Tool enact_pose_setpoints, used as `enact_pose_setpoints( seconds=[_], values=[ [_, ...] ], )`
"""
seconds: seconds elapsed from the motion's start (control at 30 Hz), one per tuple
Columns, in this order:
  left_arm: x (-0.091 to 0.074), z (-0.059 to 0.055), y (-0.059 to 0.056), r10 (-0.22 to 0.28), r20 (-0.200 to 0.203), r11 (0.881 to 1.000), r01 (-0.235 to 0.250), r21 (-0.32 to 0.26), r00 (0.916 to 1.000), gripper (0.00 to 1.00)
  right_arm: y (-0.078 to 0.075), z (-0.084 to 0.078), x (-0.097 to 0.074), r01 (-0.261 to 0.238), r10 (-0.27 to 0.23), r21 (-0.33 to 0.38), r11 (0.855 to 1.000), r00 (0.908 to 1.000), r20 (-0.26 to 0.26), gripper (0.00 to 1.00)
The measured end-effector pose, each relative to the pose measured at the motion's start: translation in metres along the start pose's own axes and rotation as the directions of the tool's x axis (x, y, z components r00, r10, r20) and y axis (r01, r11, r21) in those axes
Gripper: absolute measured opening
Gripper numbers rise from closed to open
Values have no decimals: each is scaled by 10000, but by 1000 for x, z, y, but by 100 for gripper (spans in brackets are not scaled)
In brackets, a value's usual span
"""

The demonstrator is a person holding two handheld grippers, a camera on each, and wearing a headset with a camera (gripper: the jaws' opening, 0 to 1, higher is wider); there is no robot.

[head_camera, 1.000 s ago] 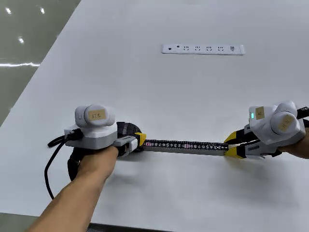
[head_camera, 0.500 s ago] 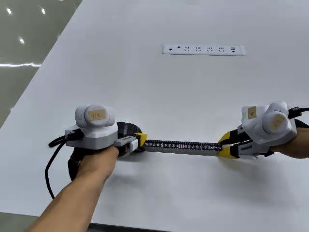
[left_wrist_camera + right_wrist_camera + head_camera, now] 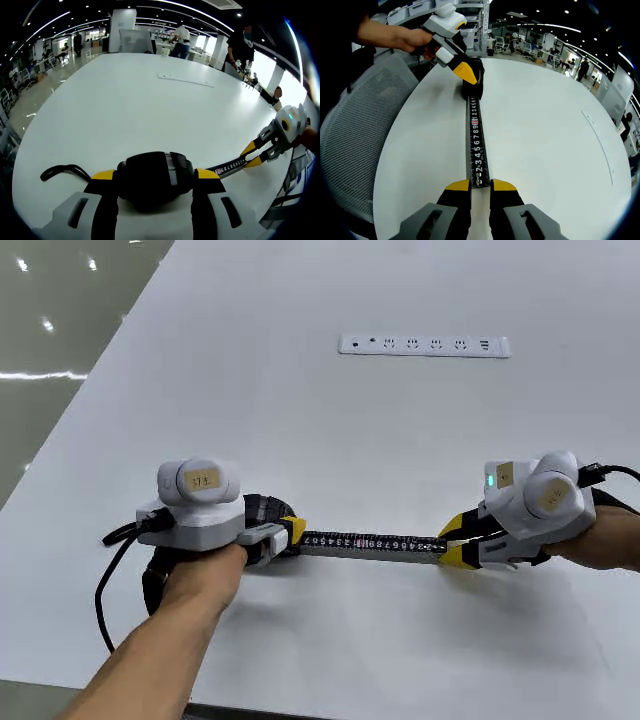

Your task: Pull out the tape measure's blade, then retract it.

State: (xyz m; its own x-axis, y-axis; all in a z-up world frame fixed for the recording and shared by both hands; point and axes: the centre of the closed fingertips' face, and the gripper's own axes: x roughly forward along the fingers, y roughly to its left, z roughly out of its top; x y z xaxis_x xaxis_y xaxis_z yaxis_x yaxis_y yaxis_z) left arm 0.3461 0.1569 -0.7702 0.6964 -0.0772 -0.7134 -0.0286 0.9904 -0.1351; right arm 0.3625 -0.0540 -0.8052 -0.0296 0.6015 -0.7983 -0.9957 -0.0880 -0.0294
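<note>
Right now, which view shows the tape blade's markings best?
Right gripper view: the blade runs straight up the frame, digits readable. Head view shows its whole pulled-out length, print tiny. Left gripper view shows a short blurred stretch past the case.

A broad white worktop (image 3: 400, 440) runs down the room, with a white power strip (image 3: 424, 344) lying towards its far end. The glossy greenish floor (image 3: 60, 350) mirrors the ceiling lights (image 3: 566, 11). A grey mesh chair (image 3: 355, 125) stands at one edge. People (image 3: 181, 37) stand near a white pillar (image 3: 121, 22) beyond.
</note>
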Motion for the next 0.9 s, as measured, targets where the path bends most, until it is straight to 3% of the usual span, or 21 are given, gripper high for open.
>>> enact_pose_setpoints(
  seconds=[0.9],
  values=[
    [1,0,-1,-101,-5,9999,101,-70,9999,54,0,27,21,-115,117,-78,9999,9996,255,10]
  ],
)
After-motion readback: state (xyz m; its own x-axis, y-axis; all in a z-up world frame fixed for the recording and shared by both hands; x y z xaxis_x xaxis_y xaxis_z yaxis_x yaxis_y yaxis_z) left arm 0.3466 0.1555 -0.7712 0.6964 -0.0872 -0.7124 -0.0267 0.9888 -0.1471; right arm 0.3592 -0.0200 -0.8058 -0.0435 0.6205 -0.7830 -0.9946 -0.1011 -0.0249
